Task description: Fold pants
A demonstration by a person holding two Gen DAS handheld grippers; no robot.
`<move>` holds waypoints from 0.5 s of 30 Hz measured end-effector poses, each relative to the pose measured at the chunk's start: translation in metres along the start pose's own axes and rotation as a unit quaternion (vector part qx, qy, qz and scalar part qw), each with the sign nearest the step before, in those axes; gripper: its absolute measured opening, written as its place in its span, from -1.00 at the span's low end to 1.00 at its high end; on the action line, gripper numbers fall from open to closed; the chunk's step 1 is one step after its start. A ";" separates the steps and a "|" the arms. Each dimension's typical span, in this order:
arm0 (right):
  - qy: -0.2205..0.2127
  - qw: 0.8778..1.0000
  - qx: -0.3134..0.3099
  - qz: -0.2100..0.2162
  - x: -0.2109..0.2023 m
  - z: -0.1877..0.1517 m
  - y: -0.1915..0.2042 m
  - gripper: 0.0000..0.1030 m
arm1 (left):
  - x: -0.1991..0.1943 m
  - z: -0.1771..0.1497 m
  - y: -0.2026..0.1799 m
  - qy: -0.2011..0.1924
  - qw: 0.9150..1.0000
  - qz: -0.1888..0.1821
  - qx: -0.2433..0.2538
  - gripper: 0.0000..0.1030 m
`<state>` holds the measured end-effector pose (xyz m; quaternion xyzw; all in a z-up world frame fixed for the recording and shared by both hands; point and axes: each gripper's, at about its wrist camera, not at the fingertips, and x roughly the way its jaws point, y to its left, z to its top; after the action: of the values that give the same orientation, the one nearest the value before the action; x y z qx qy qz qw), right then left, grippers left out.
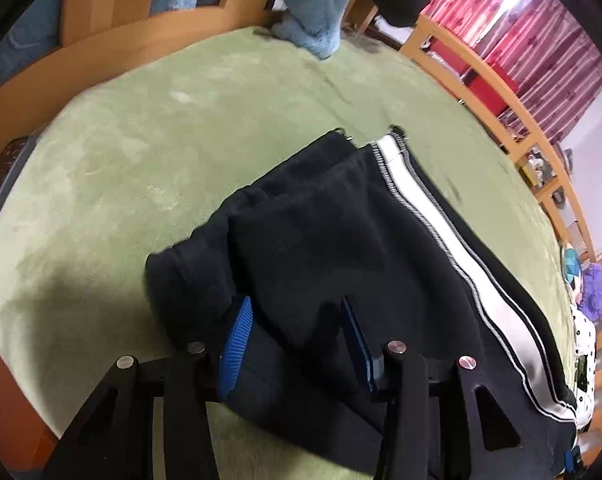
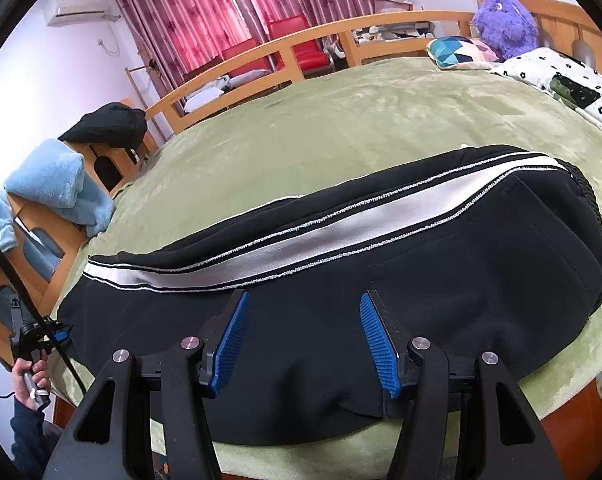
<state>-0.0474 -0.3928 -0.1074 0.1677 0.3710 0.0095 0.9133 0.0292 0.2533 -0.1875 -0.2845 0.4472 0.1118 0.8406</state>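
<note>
Pants (image 2: 341, 248) lie on the green bed (image 2: 341, 120) near its front edge, already doubled leg over leg, white side stripe (image 2: 301, 240) on top, waistband to the right, cuffs (image 1: 365, 140) to the left.

Left tool (image 1: 297, 332): jaws apart, fabric of the cuff-end half lying between the blue pads (image 1: 237, 344); can't tell if it's pinching anything. Right tool (image 2: 305, 336): jaws wide, holding nothing, low over the seat area near the front edge.

Handling guess: thick fleece-type knit, soft, limp, moderate weight, not slippery or fragile. It will sag and bunch if lifted by one point. Best to pinch both layers at the cuff hems with one tool and the near edge with the other, then carry cuffs over toward the waistband. The plush blanket may drag on the fabric, so lift rather than slide.
</note>
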 end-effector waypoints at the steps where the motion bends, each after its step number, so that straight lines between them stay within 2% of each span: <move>1: 0.000 1.000 0.003 -0.002 0.001 0.001 -0.001 0.10 | 0.002 0.003 0.001 -0.002 1.000 -0.004 -0.005 -0.17; 6: 0.004 1.000 0.003 -0.014 0.006 0.003 0.001 0.10 | 0.014 0.016 0.004 -0.011 1.000 -0.007 -0.021 -0.17; 9: 0.008 1.000 -0.003 -0.021 0.009 0.004 0.005 0.10 | 0.011 0.023 0.010 -0.010 0.999 -0.031 -0.035 -0.78; 12: 0.011 0.999 -0.016 -0.030 0.011 0.003 0.011 0.10 | -0.008 0.022 0.024 -0.023 0.995 -0.070 -0.064 -0.87; 15: 0.008 0.999 -0.028 -0.034 0.010 0.001 0.015 0.10 | -0.035 0.022 0.031 -0.054 0.993 -0.080 -0.061 -0.89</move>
<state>-0.0377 -0.3774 -0.1089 0.1290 0.3835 -0.0092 0.9144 0.0101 0.2936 -0.1615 -0.3634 0.3693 0.0864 0.8509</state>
